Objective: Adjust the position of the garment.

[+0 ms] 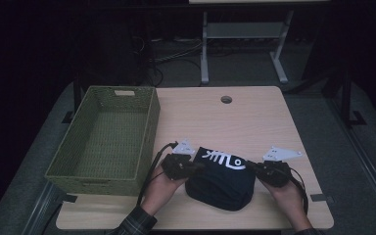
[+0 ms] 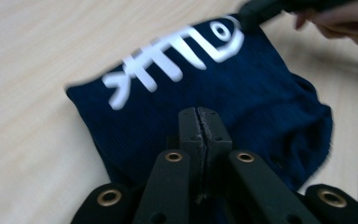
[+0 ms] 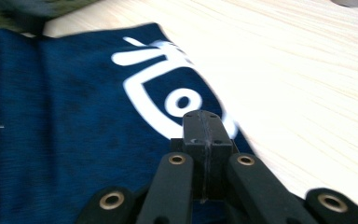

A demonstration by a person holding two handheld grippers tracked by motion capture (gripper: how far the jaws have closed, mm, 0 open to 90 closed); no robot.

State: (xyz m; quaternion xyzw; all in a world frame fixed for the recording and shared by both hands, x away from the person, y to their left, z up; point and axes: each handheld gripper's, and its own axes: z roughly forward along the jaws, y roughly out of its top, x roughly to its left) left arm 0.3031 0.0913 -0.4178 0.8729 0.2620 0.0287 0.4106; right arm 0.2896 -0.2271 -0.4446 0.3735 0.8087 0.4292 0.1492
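Observation:
A folded dark blue garment (image 1: 220, 183) with a white fish-bone print (image 1: 223, 159) lies on the wooden table (image 1: 245, 122) near its front edge. My left gripper (image 1: 198, 165) is at the garment's left edge and my right gripper (image 1: 251, 166) at its right edge, each held in a hand. In the left gripper view the jaws of the left gripper (image 2: 199, 112) are pressed together over the blue cloth (image 2: 261, 93), and I see nothing between them. The right gripper (image 3: 203, 114) also has its jaws together, over the print's round end (image 3: 182, 102) by the cloth's edge.
A green woven basket (image 1: 149, 132) stands empty on the table's left side, close to my left hand. A round cable hole (image 1: 226, 99) sits near the far edge. Bare wood lies beyond and to the right of the garment. The surroundings are dark.

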